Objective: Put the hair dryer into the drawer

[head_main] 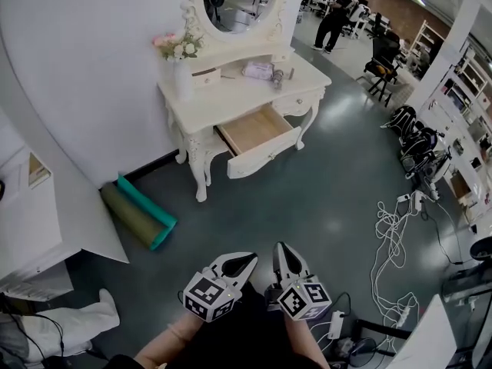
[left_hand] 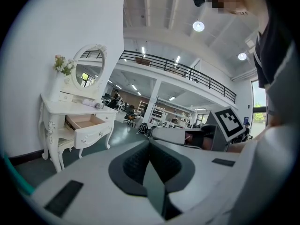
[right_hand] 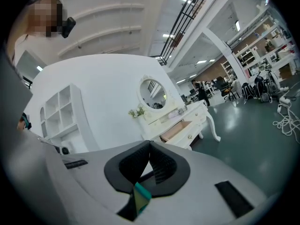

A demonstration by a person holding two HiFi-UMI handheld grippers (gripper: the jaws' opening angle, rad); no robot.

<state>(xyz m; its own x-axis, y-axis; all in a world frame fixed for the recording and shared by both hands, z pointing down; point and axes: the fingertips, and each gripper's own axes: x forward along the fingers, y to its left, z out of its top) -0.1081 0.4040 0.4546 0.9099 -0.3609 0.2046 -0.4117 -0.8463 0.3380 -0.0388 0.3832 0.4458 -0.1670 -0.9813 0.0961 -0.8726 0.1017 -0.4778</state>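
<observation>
Left gripper and right gripper are hovering side by side, jaws together, pointing toward white dressing table well apart; drawer is hanging open, green mat roll is lying nearby.

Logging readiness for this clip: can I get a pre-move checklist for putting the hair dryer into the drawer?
1. Light-wood-lined drawer of the white dressing table pulled open: ok.
2. Room in drawer: ok, nothing shows inside.
3. Left gripper free: ok, jaws together, nothing between them.
4. Right gripper free: ok, jaws together, nothing between them.
5. Hair dryer located: cannot tell; small items on the tabletop are too small to identify.
6. Table within reach: not ok, it seems; dark green floor separates both grippers from it.
</observation>
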